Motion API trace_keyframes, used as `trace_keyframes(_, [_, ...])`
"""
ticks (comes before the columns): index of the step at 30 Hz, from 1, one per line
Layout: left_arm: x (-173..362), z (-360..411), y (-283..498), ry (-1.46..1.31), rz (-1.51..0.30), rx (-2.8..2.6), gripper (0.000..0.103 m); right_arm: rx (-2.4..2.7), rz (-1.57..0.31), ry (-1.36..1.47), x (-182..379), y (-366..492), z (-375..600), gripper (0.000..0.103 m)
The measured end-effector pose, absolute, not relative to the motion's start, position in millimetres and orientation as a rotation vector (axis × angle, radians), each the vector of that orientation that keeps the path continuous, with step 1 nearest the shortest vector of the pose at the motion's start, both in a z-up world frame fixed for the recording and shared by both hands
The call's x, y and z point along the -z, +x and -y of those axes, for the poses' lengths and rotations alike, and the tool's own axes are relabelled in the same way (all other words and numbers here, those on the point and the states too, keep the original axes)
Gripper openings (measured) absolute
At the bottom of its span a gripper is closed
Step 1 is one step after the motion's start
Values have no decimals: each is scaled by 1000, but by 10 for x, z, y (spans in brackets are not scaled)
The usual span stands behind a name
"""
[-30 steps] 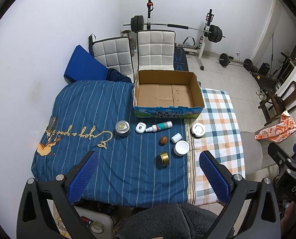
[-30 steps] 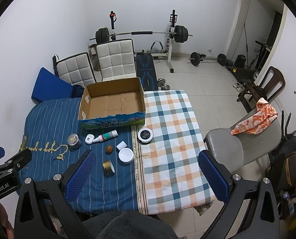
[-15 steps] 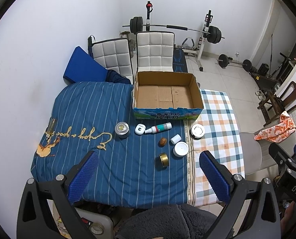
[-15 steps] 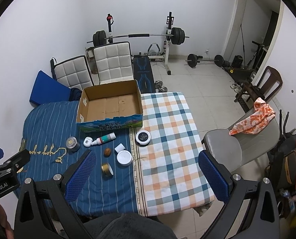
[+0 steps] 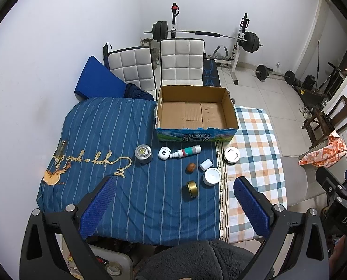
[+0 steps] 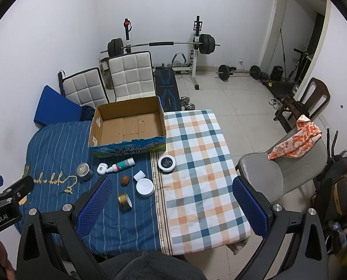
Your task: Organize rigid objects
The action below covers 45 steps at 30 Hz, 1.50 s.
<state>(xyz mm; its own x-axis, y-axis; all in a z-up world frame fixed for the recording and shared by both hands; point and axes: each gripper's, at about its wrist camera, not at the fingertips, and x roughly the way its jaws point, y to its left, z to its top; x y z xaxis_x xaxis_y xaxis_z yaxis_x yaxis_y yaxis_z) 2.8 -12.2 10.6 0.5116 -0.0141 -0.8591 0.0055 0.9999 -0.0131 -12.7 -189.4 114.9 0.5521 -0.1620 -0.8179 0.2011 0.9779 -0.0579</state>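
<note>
We hold both tongs, left gripper (image 5: 173, 201) and right gripper (image 6: 171, 201), spread and high, surveying 8 small items before the empty brown cardboard box (image 5: 195, 113).

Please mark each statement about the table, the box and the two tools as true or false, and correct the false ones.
1. The box has nothing inside. True.
2. The left tool grips the gold tin. False: it is open, holding nothing; the tin lies on the striped cloth.
3. The spray bottle lies on its side in front of the box. True.
4. The black-topped round case sits on the striped cloth. False: it sits on the checked cloth.
5. The right tool is open. True.
</note>
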Motion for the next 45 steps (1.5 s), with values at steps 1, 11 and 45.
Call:
trace_keyframes(1, [-107,121,27,-9,-1034,12,103,214,-963,44,-1150,-127,1899,103])
trace_keyframes(11, [-110,120,32,-9,-1032,12,103,215,-963,44,-1151,-121,1890,103])
trace_keyframes(45, [2218,277,1156,-95,-1487,-46,103,90,-1378,79,1038,1059,2223,103])
